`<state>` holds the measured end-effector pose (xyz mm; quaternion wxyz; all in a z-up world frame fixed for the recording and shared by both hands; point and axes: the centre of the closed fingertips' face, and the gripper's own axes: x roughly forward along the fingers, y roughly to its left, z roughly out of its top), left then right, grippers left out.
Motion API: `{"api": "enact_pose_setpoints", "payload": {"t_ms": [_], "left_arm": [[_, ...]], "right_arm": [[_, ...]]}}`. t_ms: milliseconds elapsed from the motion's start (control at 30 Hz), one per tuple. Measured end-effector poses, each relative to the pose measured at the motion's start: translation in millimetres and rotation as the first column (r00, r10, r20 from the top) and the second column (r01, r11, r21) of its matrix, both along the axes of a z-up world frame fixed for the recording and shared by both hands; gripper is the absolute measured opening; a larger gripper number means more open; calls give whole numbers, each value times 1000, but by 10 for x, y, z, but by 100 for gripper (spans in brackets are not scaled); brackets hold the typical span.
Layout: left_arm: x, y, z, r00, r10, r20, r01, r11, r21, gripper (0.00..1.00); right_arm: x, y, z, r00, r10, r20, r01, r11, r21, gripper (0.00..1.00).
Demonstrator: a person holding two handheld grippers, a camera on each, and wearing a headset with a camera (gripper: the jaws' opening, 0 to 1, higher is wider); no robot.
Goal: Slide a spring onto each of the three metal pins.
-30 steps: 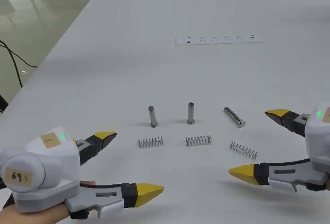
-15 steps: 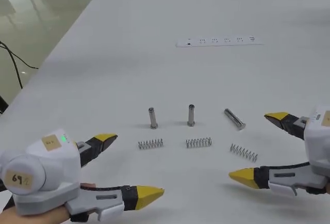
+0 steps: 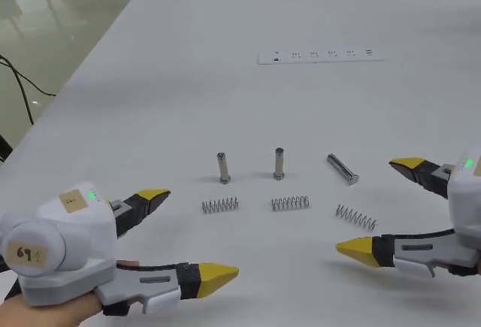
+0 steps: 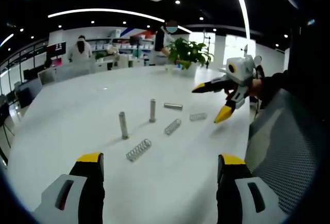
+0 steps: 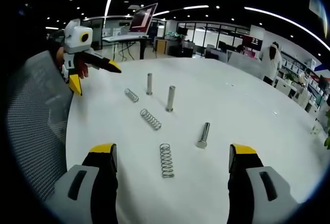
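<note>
Flanking springs (image 3: 290, 204), left tongs (image 3: 195, 233), right tongs (image 3: 369, 205), jaws apart

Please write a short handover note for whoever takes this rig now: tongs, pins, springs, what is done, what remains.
Left tongs: open, empty.
Right tongs: open, empty.
Left pin and middle pin stand upright; right pin lies on its side.
Left spring, middle spring and right spring lie loose on the near side of them.
Done: nothing, no spring is on a pin.
Left: all three.
</note>
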<state>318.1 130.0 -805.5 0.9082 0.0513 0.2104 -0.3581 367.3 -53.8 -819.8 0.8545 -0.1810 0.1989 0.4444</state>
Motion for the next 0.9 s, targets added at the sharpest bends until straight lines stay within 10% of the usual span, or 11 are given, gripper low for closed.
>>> {"api": "enact_pose_setpoints", "payload": {"t_ms": [900], "left_arm": [[-11,-13,-19,1000,-14,-9,14,1000,0,88]], "right_arm": [[275,-75,230,998,-33,47,33,999,-1,88]]}}
